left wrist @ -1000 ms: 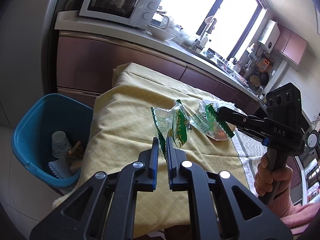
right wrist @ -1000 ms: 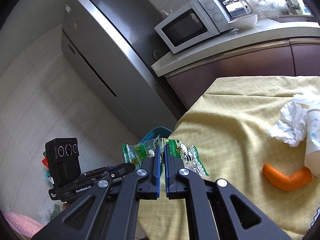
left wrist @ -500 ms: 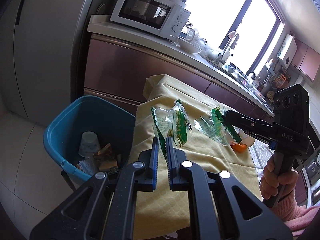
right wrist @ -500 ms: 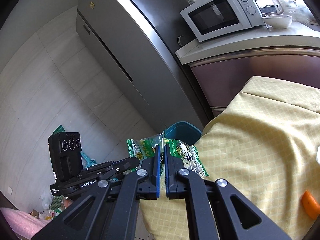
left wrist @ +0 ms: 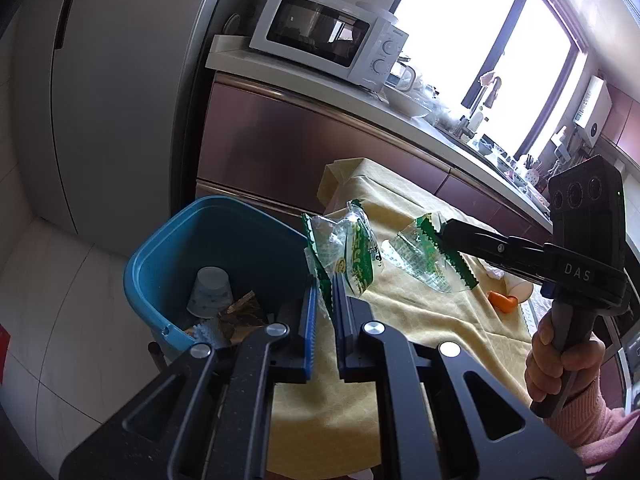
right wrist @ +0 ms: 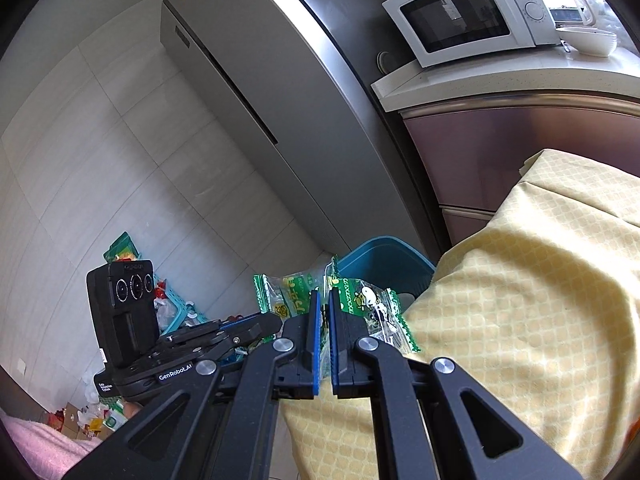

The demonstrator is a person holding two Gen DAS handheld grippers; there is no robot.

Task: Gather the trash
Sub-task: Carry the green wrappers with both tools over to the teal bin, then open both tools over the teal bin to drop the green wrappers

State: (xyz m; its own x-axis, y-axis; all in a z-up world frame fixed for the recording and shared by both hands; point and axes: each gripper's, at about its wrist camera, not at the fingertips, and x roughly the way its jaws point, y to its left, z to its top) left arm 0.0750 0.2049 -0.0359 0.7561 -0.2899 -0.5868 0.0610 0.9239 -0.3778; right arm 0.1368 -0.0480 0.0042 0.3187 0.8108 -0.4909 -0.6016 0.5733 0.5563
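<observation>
My left gripper [left wrist: 326, 284] is shut on a green and clear snack wrapper [left wrist: 348, 250], held in the air at the right rim of the blue bin [left wrist: 168, 240]. My right gripper [right wrist: 325, 300] is shut on a second green wrapper [right wrist: 368, 300], held over the table's left edge next to the bin [right wrist: 384, 256]. In the left wrist view the right gripper [left wrist: 444, 230] and its wrapper [left wrist: 424, 264] hang just right of mine. The left gripper [right wrist: 268, 324] and its wrapper [right wrist: 284, 294] show in the right wrist view.
The bin holds a paper cup [left wrist: 210, 292] and brown scraps. The table has a yellow cloth [left wrist: 420, 320] with an orange carrot piece [left wrist: 502, 300] and a cup on it. A fridge [left wrist: 120, 80], counter and microwave [left wrist: 328, 36] stand behind.
Both grippers have carried their wrappers left, away from the table's middle and toward the blue bin, which now lies close below the left gripper.
</observation>
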